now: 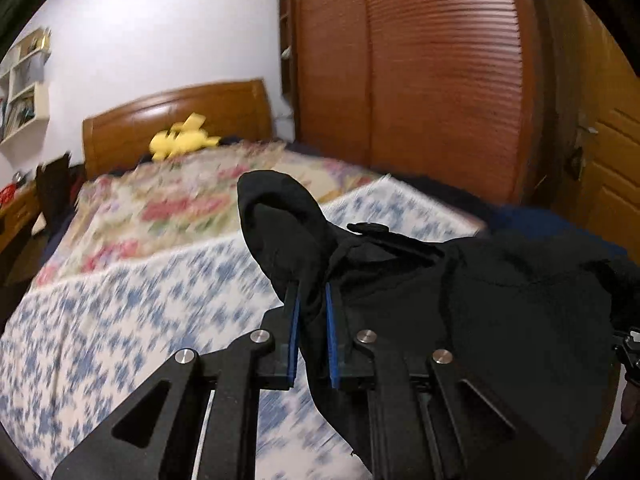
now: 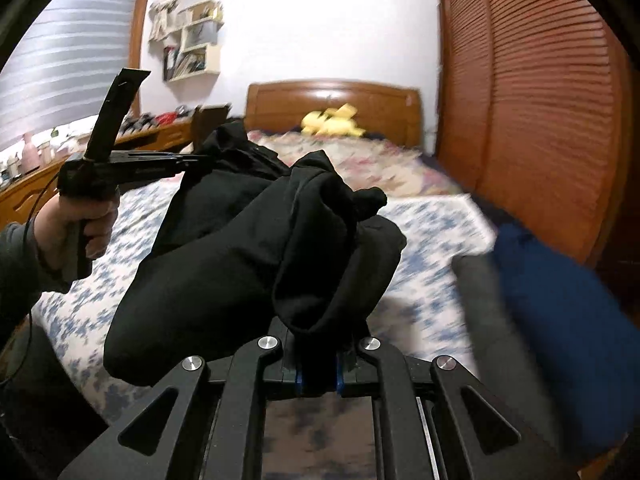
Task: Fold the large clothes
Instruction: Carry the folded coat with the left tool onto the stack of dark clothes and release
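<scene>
A large black garment (image 1: 500, 300) hangs in the air above the bed, held by both grippers. My left gripper (image 1: 312, 292) is shut on one bunched edge of it, cloth between its blue pads (image 1: 331, 336). My right gripper (image 2: 318, 356) is shut on another bunched part of the black garment (image 2: 224, 248), which drapes over its fingers and hides their tips. In the right wrist view the left gripper (image 2: 200, 160) is up at the left, held in a hand, gripping the far end of the cloth.
The bed (image 1: 132, 308) has a blue-and-white sheet and a floral quilt (image 1: 168, 208). A yellow plush toy (image 2: 334, 122) lies by the wooden headboard (image 1: 176, 120). A louvred wardrobe (image 1: 420, 80) stands to the right. A dark blue and grey bundle (image 2: 560, 292) lies at the bed's right edge. A desk (image 2: 132, 140) stands at left.
</scene>
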A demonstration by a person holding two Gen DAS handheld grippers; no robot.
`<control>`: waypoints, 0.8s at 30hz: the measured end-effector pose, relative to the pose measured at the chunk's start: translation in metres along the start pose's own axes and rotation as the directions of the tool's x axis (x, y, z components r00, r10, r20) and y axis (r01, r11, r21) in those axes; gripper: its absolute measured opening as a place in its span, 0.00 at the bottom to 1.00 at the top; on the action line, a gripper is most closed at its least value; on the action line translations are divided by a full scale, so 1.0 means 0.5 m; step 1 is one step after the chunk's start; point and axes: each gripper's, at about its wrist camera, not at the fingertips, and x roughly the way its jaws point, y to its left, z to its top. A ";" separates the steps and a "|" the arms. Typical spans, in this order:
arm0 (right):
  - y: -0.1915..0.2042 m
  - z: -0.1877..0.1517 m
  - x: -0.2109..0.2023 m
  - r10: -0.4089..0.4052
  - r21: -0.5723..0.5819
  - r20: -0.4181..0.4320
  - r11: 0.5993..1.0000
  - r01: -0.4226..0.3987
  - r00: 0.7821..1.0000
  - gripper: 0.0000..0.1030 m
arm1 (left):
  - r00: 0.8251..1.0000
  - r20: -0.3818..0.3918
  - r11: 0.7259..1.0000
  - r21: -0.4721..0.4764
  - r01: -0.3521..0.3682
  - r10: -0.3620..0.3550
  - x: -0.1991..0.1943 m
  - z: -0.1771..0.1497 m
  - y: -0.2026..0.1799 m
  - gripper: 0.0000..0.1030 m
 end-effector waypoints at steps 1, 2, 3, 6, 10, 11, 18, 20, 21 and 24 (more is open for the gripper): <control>-0.028 0.009 -0.018 -0.025 0.003 0.020 1.000 0.025 1.000 0.10 | 1.000 0.017 1.000 0.005 0.014 -0.014 0.003 0.027 -0.028 0.12; -0.051 0.016 -0.033 -0.046 0.006 0.036 0.999 0.046 0.998 0.10 | 0.999 0.032 1.000 0.009 0.023 -0.023 0.005 0.045 -0.046 0.12; -0.078 0.025 -0.049 -0.071 0.012 0.054 0.997 0.071 0.996 0.10 | 0.998 0.053 0.999 0.022 0.032 -0.033 0.009 0.070 -0.076 0.12; -0.161 0.055 -0.097 -0.151 0.035 0.103 0.988 0.148 0.983 0.09 | 0.994 0.091 0.997 0.062 0.054 -0.060 0.027 0.129 -0.155 0.12; -0.260 0.082 -0.153 -0.250 0.064 0.139 0.968 0.243 0.958 0.09 | 0.986 0.107 0.989 0.095 0.116 -0.126 0.061 0.207 -0.253 0.12; -0.283 0.085 -0.165 -0.270 0.077 0.142 0.962 0.261 0.952 0.09 | 0.984 0.113 0.986 0.101 0.130 -0.141 0.070 0.224 -0.280 0.12; -0.422 0.069 -0.263 -0.420 0.132 0.115 0.905 0.405 0.900 0.09 | 0.954 0.118 0.955 0.145 0.258 -0.276 0.127 0.285 -0.463 0.12; -0.447 0.057 -0.281 -0.452 0.152 0.098 0.887 0.436 0.887 0.09 | 0.947 0.104 0.944 0.163 0.285 -0.304 0.148 0.283 -0.506 0.12; -0.464 0.045 -0.289 -0.467 0.166 0.084 0.877 0.450 0.880 0.09 | 0.946 0.090 0.940 0.173 0.293 -0.311 0.160 0.278 -0.521 0.13; -0.475 0.015 -0.282 -0.489 0.188 0.015 0.858 0.478 0.872 0.10 | 0.950 0.010 0.931 0.206 0.302 -0.311 0.203 0.256 -0.571 0.15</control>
